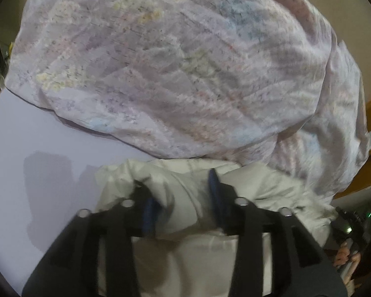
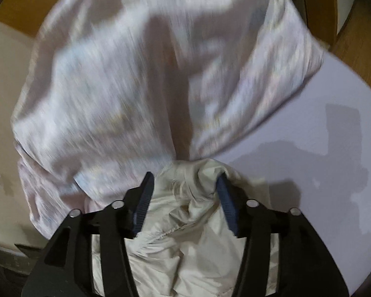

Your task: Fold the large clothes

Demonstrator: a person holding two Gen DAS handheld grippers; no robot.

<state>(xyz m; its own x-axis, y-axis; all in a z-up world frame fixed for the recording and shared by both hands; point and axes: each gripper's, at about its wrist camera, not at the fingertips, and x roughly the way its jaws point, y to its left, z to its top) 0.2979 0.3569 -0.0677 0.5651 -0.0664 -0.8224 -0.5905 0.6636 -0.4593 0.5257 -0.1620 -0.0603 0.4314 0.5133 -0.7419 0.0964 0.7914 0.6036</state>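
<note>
A large pale lilac garment (image 1: 175,74) with a faint floral print and a cream-white lining (image 1: 185,198) lies spread over a white table (image 1: 24,133). My left gripper (image 1: 181,193) is shut on a bunched fold of the cream lining at the garment's near edge. In the right wrist view the same garment (image 2: 126,79) hangs in blurred folds off the table edge. My right gripper (image 2: 186,188) is shut on a gathered wad of cream lining (image 2: 185,198) at another part of that edge.
The white table (image 2: 334,148) stretches to the right in the right wrist view, with gripper shadows on it. Wooden floor (image 2: 353,44) and a wooden chair frame (image 2: 316,5) lie beyond. The right hand and its gripper (image 1: 351,225) show at the left view's right edge.
</note>
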